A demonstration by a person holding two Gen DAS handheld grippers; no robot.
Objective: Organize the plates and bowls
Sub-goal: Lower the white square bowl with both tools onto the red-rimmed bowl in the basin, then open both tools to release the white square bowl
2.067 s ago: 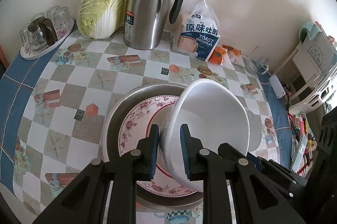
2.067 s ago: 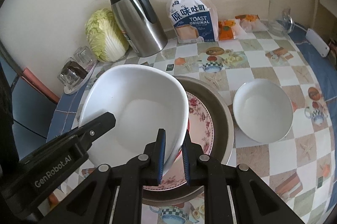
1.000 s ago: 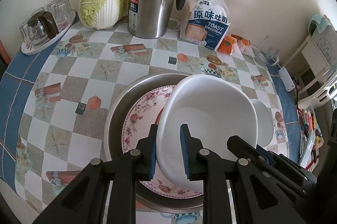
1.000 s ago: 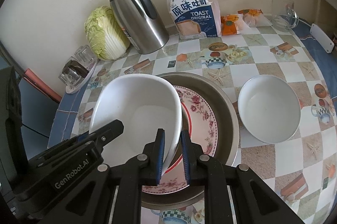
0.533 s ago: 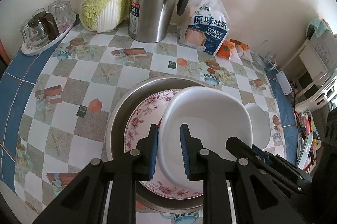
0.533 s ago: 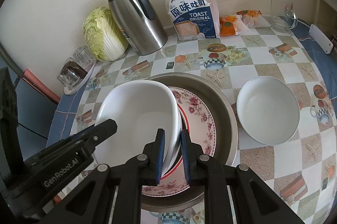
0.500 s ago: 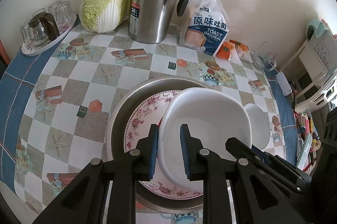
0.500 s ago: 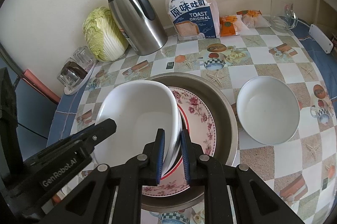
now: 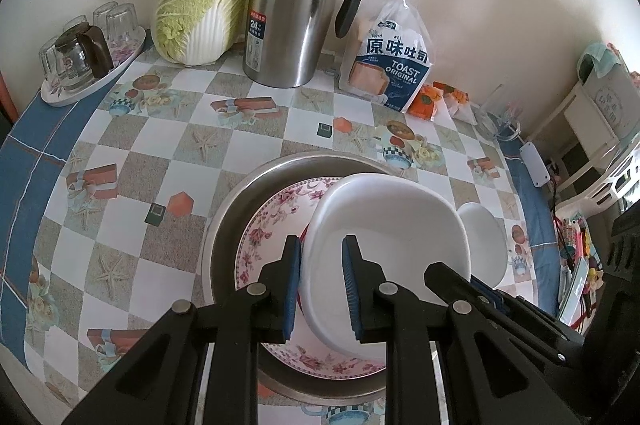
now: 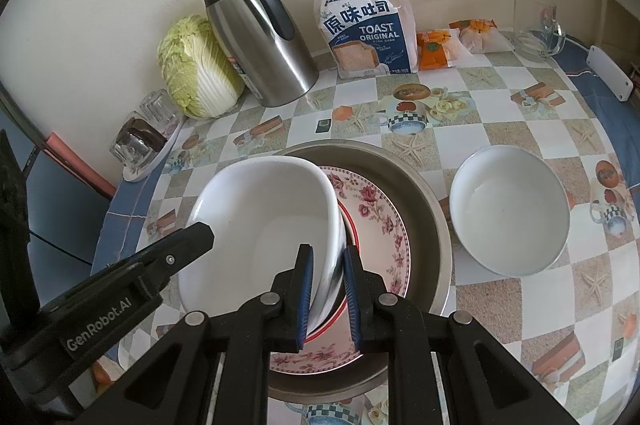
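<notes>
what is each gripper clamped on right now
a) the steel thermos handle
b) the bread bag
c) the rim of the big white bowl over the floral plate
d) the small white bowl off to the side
c: the left gripper and the right gripper each pinch an opposite rim of the large white bowl above the floral plate.

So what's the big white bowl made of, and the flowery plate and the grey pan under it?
The large white oval bowl looks like glazed ceramic, maybe melamine: smooth, glossy, with soft highlights. The round pink-flowered plate seems glazed ceramic too, with a printed pattern under a shine. The wide grey round pan looks like brushed stainless steel: dull silver with a thin rim.
</notes>
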